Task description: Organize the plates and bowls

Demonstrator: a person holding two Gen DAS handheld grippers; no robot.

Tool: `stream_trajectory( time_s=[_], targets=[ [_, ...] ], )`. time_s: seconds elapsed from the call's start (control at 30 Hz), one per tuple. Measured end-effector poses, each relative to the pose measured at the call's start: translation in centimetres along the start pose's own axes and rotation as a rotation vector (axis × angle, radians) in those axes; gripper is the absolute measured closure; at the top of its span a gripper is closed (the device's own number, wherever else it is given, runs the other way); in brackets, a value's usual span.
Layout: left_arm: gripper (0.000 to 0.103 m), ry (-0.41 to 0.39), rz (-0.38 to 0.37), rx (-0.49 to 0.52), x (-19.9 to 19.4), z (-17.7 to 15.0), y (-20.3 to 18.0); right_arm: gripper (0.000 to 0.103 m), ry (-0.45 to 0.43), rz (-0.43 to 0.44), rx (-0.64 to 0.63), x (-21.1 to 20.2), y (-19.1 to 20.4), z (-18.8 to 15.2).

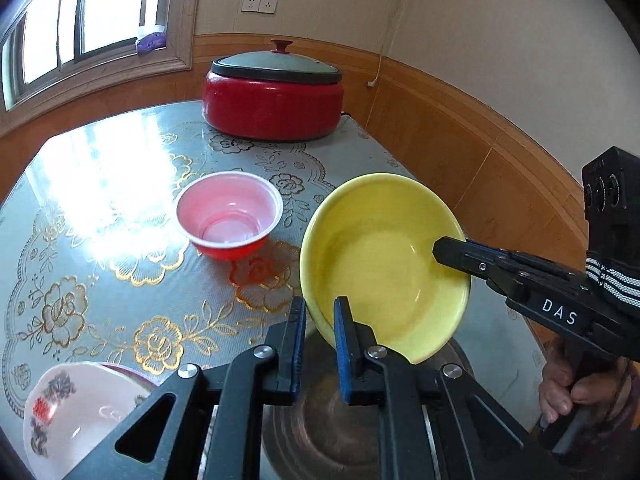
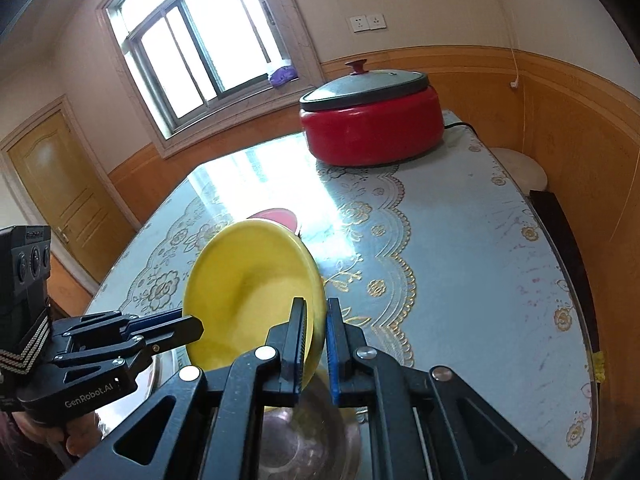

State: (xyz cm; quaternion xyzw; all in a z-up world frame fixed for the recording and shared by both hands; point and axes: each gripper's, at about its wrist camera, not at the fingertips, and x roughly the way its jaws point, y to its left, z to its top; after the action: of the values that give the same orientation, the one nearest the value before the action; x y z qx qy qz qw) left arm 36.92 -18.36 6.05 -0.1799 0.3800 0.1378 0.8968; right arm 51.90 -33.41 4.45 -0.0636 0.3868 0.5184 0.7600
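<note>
The right gripper pinches the near rim of a tilted yellow plate above a metal bowl, the left gripper clamps its left rim, and a red cooker sits far behind.

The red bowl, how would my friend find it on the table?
Start at the big red cooker at the table's far end. Nearer, mid-table, sits the red bowl, upright. It is pink inside, unlike the held yellow plate beside it.

"DAS" on right gripper, "GenRobot.AI" on left gripper
</note>
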Motion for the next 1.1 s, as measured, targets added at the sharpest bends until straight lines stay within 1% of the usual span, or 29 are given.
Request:
stream_trajectory(
  time_s=[0.07,0.13,0.2,0.3,0.43,0.47,0.57,0.77,0.9,1.1],
  targets=[
    [0.089,0.007,-0.007,-0.011,-1.0,-1.4,0.4,0.095,0.013,0.005,-0.035,-0.4,1.2,-1.1],
    [0.089,0.017,-0.006,-0.016,-1.7,-2.9,0.5,0.095,0.041,0.008,-0.059,-0.5,2.0,-2.4],
    [0.089,0.041,-0.022,-0.027,-2.1,-4.4,0.6,0.095,0.074,0.0,-0.07,-0.5,2.6,-3.6],
    [0.089,0.084,-0.033,-0.032,-2.0,-6.1,0.5,0.095,0.11,-0.008,-0.071,-0.5,3.1,-5.2],
    [0.089,0.122,-0.03,-0.028,-1.4,-7.6,0.0,0.094,0.145,-0.031,-0.048,-0.3,2.9,-6.9],
    [0.089,0.13,-0.028,-0.024,-1.2,-7.8,-0.1,0.092,0.156,-0.04,-0.047,-0.1,2.9,-7.2],
    [0.089,0.136,-0.031,-0.009,-0.9,-8.2,-0.4,0.092,0.178,-0.1,-0.06,0.4,2.9,-8.1],
    [0.089,0.119,0.01,0.02,-0.5,-8.2,-0.6,0.092,0.17,-0.168,-0.1,1.0,3.1,-8.9],
    [0.089,0.101,0.045,0.053,-0.5,-8.3,-1.0,0.091,0.171,-0.198,-0.123,1.6,3.5,-9.1],
    [0.089,0.079,0.064,0.056,-0.9,-8.7,-1.0,0.09,0.164,-0.217,-0.154,2.0,4.0,-9.4]
  ],
)
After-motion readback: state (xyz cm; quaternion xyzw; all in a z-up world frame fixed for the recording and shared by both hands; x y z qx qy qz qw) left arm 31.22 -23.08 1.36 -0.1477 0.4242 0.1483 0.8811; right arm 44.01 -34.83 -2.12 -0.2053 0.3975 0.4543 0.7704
